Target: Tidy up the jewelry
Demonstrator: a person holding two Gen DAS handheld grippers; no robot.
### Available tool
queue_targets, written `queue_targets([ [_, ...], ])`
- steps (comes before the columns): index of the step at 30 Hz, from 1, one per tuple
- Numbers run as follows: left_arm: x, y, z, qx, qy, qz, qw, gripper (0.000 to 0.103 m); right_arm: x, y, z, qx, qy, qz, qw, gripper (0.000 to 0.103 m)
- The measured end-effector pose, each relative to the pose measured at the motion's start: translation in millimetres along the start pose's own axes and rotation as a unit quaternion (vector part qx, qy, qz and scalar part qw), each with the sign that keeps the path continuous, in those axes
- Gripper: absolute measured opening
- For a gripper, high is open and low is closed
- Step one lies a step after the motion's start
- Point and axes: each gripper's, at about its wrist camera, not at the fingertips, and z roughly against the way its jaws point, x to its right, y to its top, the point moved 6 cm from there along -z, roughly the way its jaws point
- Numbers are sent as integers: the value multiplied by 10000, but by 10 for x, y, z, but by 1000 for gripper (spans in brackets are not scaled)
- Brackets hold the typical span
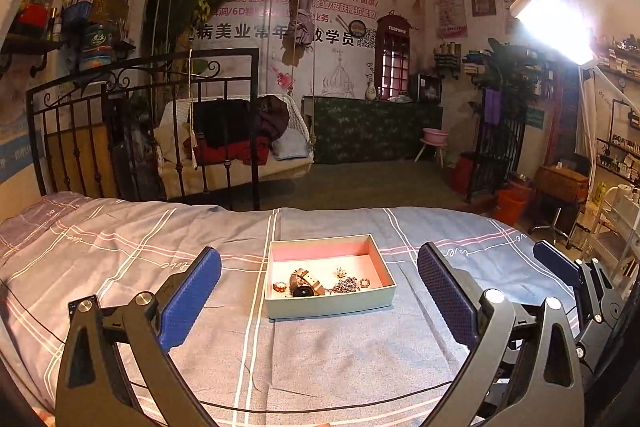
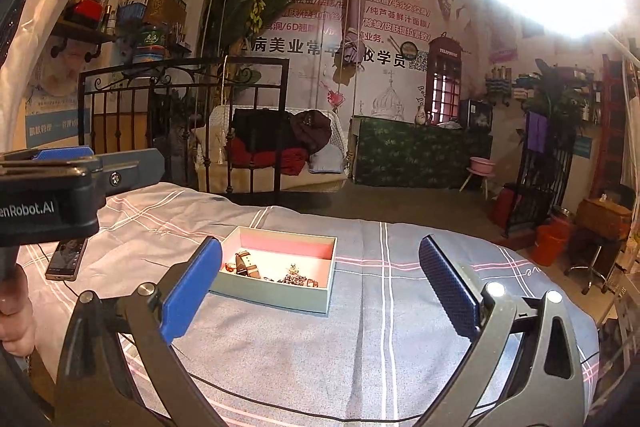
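Two grippers: left gripper (image 1: pixel 319 281) and right gripper (image 2: pixel 320 277), both spread, holding nothing
Box (image 1: pixel 332 302): straight ahead of left; ahead-left of right; left judged better placed
Contents: watch (image 1: pixel 305 283), rings, chain

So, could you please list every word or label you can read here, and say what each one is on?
"enRobot.AI", cut off at the frame edge: left hand-held gripper body.
"TELEPHONE": red phone-booth mural.
"美业常年" and "学员": wall banner.
"无限可能": same banner.
"love": bedsheet, partly legible.
Posters, shelf boxes: too small.
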Motion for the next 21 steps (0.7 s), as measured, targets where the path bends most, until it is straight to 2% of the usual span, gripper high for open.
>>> queue_targets([
  [21, -17, -60, -86, -146, 28, -24, 9999, 97, 33, -42, -71, -164, 5, -57, 9998, 97],
])
